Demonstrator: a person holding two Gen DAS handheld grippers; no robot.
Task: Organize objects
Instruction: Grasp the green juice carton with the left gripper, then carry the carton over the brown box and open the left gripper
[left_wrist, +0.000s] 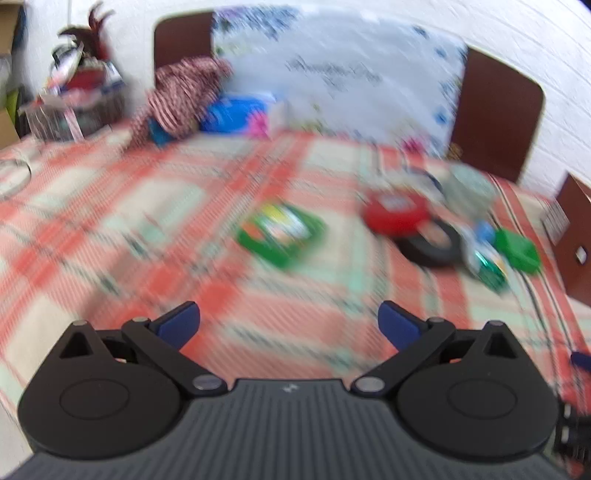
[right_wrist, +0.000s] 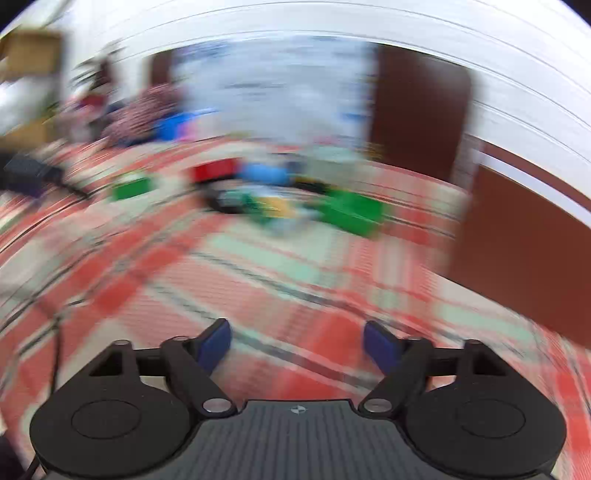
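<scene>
A: What are the grippers doing?

B: The left gripper (left_wrist: 288, 325) hangs over the checked cloth (left_wrist: 110, 221) on the tabletop, its blue fingers (left_wrist: 179, 323) wide apart with nothing between them. The right gripper (right_wrist: 297, 345) is the same: fingers (right_wrist: 216, 345) apart, only cloth under the gap.

A: And the things to be sorted?

B: Both views are badly smeared, so shapes are rough. In the left view a green packet (left_wrist: 282, 230) lies alone on the cloth, ahead of the fingers. Further right sits a cluster: a red round thing (left_wrist: 395, 214) touching or overlapping a black ring (left_wrist: 430, 245), then a small green-and-blue piece (left_wrist: 484, 254), then a green block (left_wrist: 517, 249) near the table's right edge.

A: Does the right view show them too?

B: A blurred row across the middle: a green block (right_wrist: 131, 188) on the left, a red shape (right_wrist: 214, 170), something blue (right_wrist: 262, 173), a mixed green-and-yellow heap (right_wrist: 266, 206), and a bigger green block (right_wrist: 351, 212) on the right. All are well ahead of the fingers. I cannot tell which ones touch.

A: What's behind?

B: A red-and-white striped bundle (left_wrist: 181, 96), a blue pack (left_wrist: 236, 112), a large pale sheet (left_wrist: 332, 81) leaning upright, and brown chair backs (left_wrist: 495, 110) against a white wall.
</scene>
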